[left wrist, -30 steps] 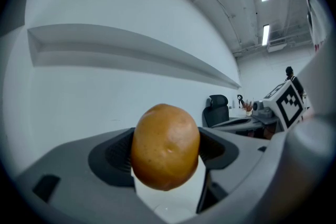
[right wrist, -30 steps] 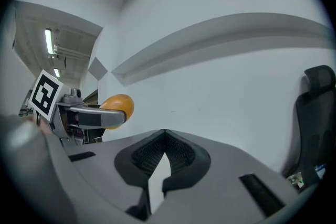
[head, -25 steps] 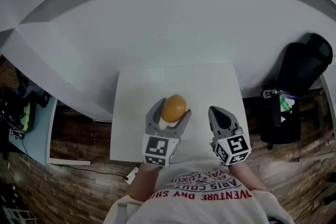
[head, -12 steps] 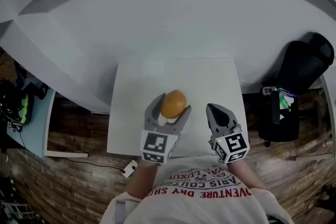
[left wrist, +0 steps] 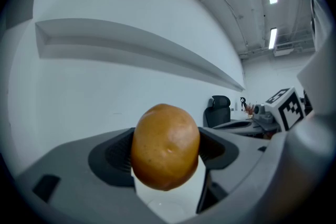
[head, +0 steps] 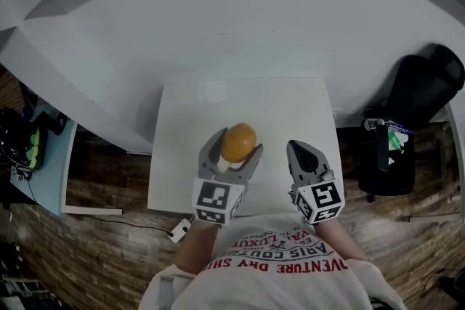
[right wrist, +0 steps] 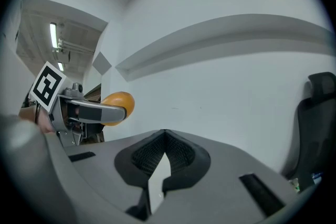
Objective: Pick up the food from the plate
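Note:
A round orange-brown piece of food (head: 239, 142) hangs above the white table (head: 283, 109), and my left gripper (head: 237, 146) is shut on it. In the left gripper view the food (left wrist: 165, 147) fills the gap between the two grey jaws, which press on its sides. My right gripper (head: 301, 150) is beside it to the right, shut and empty, its pads meeting at the tips (right wrist: 165, 134). The right gripper view shows the food (right wrist: 119, 105) at the left, held by the other gripper. I cannot make out the plate under the grippers.
A black office chair (head: 421, 94) stands right of the table. A pale blue desk (head: 43, 178) with dark items is at the far left. A small white box with a cable (head: 182, 232) lies on the wooden floor. A white wall runs behind the table.
Almost nothing. The whole view has drifted slightly; the left gripper still holds the food at about the same spot, and the right gripper stays shut beside it.

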Motion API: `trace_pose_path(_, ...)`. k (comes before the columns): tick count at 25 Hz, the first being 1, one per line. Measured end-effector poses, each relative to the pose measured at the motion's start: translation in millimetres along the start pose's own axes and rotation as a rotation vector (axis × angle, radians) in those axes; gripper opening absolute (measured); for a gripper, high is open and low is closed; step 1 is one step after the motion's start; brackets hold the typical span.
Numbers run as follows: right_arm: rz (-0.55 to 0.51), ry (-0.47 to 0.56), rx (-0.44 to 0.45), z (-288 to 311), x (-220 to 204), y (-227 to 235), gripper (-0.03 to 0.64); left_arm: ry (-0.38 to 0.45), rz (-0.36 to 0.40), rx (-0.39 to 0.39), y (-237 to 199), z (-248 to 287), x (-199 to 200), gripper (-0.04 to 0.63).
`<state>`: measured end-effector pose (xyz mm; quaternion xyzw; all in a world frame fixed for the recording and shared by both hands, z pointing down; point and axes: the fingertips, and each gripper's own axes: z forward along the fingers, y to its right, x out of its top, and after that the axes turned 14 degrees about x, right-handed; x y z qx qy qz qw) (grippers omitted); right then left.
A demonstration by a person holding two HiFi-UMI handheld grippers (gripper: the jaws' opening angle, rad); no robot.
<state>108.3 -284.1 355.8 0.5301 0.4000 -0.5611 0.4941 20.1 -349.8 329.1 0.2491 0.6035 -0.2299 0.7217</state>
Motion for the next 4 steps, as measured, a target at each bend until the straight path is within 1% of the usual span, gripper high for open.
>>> trace_pose_path(4,0.015,0.003,-0.004,-0.3,-3.7,1.7,0.005,-0.013,0.006,-0.008,2.7,1.6,-4.6,0.357)
